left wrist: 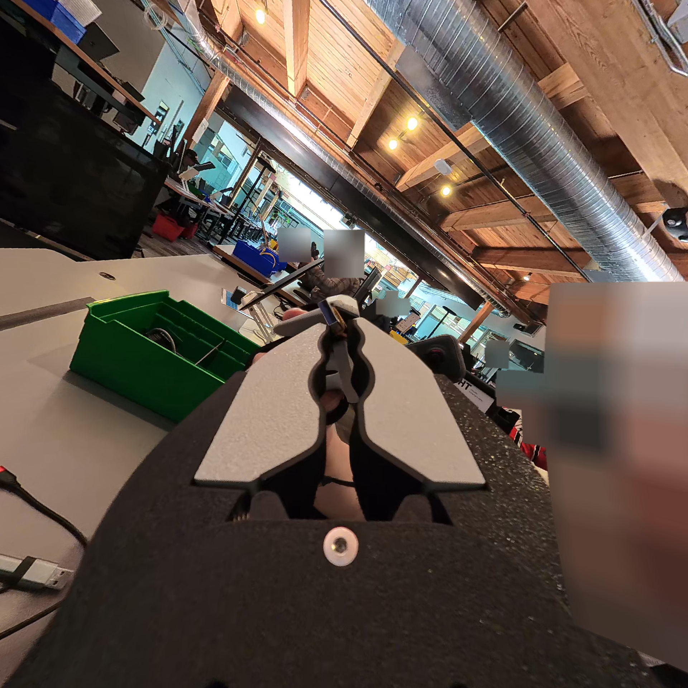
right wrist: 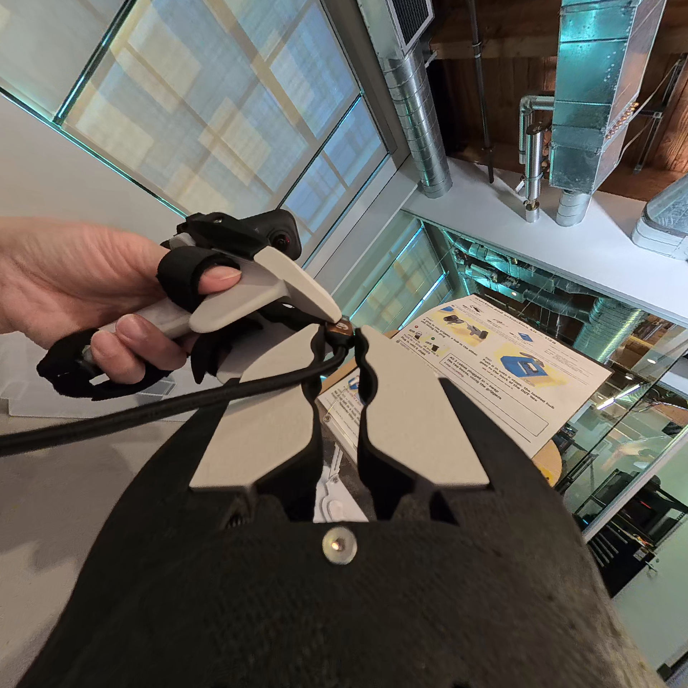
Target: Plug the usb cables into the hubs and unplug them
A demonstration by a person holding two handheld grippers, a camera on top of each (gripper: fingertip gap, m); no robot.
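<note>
Both grippers are lifted off the grey table [left wrist: 111, 428] and meet tip to tip in the air, tilted up towards the ceiling. The right gripper [right wrist: 340, 333] has its fingers drawn in around a small brown plug [right wrist: 339, 328], pinching it at the very tips. A black cable [right wrist: 178, 404] runs from that plug down and away past the person's hand [right wrist: 74, 283], which grips the handle of the other tool.

The left gripper [left wrist: 337, 327] has its fingers pressed close on something dark and narrow with a blue edge; it looks like the end of a hub [left wrist: 331, 316], though only a sliver shows between the pads, so I can't be sure. The tip of the right gripper touches it from beyond.

Using the table as the landmark: a green bin [left wrist: 149, 350] sits on it, to the left of the raised grippers, with dark coiled things inside. Near the table's front left edge lies a silver plug [left wrist: 41, 575], with another black cable [left wrist: 44, 513] just beside it. Beyond the table's far side stands a white instruction board [right wrist: 495, 357].
</note>
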